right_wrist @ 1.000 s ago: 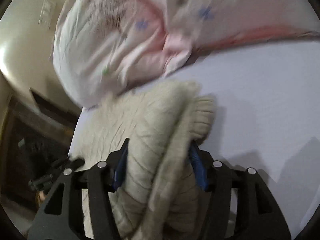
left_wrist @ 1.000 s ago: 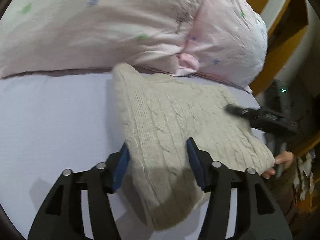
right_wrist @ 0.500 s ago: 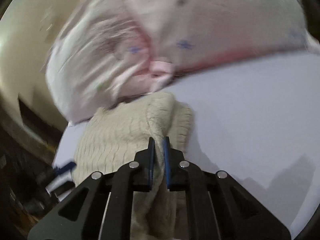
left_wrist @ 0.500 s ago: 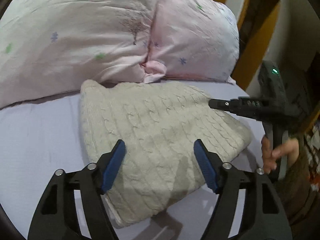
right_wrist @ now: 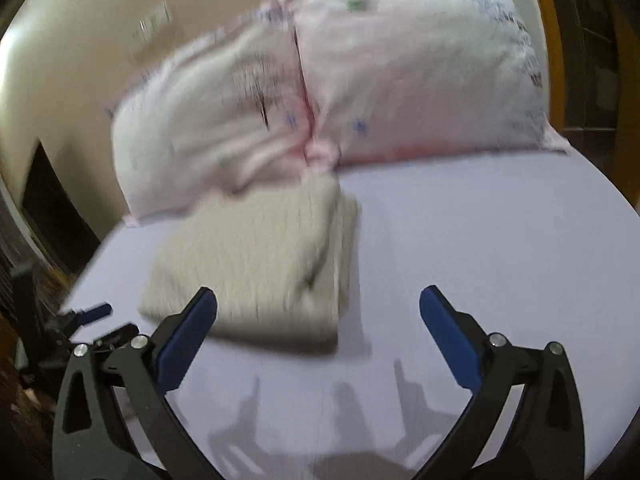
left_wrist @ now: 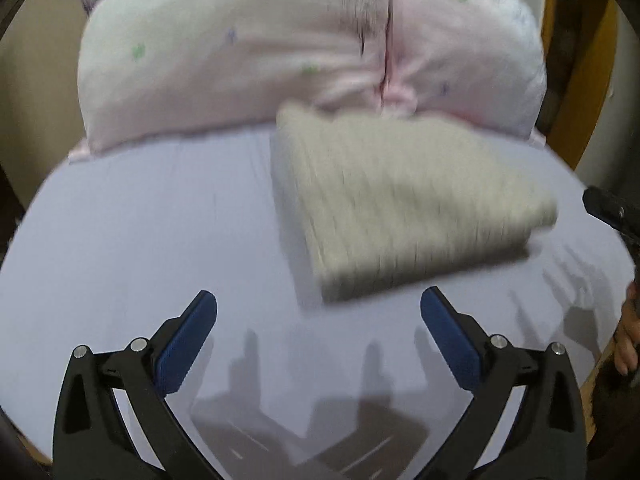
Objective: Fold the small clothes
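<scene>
Lying folded on the lavender bed sheet (left_wrist: 140,232), the cream cable-knit sweater (left_wrist: 400,200) sits as a thick, roughly rectangular stack. In the left wrist view, going left to right: bare sheet fills the left side, the sweater occupies the centre and right, and at the far right edge a black part of the right tongs (left_wrist: 608,208) pokes in, with a bit of the person's hand (left_wrist: 630,332) below it. Behind the sweater two pale pink pillows (left_wrist: 248,48) lean side by side at the head of the bed, and the sweater's far edge touches or nearly touches them; motion blur keeps that from being certain. The left tongs (left_wrist: 319,316) are spread wide with nothing between the blue pads (left_wrist: 188,340), hanging over bare sheet just in front of the sweater's near corner and apart from it.

In the right wrist view, from the left: a dark opening and cream wall, then the left tongs' tip (right_wrist: 92,314) at the bed's edge, then the sweater (right_wrist: 260,256) left of centre with its layered edges stacked on its right side, then open sheet (right_wrist: 500,240) to the right. The right tongs (right_wrist: 318,316) are likewise parted wide and hold nothing; the left pad (right_wrist: 188,340) overlaps the sweater's near edge in the picture, though contact cannot be judged.
</scene>
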Tool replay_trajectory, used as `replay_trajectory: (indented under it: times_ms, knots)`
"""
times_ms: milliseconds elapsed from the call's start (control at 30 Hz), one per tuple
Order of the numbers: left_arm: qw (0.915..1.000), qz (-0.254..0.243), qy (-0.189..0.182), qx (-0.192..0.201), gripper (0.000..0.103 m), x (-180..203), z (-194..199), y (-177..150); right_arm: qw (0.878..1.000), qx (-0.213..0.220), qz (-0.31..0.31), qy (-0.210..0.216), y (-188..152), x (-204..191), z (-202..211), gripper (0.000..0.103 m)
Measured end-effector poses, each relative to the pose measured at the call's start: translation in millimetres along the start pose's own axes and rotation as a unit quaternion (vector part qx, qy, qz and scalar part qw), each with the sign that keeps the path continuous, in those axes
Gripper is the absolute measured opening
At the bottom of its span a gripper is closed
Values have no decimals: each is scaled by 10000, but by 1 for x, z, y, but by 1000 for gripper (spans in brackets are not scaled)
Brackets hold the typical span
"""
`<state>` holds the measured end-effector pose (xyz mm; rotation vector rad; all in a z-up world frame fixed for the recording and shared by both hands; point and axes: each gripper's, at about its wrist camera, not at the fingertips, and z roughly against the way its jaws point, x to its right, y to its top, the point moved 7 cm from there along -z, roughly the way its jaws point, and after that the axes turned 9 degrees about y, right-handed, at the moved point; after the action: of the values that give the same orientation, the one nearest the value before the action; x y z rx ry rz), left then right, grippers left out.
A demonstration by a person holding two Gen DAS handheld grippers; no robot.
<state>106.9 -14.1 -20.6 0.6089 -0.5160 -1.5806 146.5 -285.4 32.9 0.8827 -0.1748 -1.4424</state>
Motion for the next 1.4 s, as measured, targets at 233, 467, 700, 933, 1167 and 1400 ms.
replay_trajectory:
  times_ms: [233,467,700,933,1167,1400]
  knots:
    - [9993,-147,188,-289,102,13,-20,-6,9951,-882,224,-384,-33,-25,-49,101]
    - [9986,-131,283,-427,102,18,-34,-8,9877,-1118,738,-805,-45,-42,-69,101]
    - [9988,-117,283,-374,102,19,-33,-9,9871,-1064,796,-894,-47,-41,-70,101]
    - [9988,-124,281,-375,102,19,-33,-9,9871,-1065,799,-892,-47,-40,-70,101]
    - [9988,-120,284,-375,102,19,-33,-9,9870,-1066,802,-891,-46,-40,-70,101]
    - [9988,-118,285,-374,102,19,-33,-9,9871,-1065,800,-891,-46,-40,-70,101]
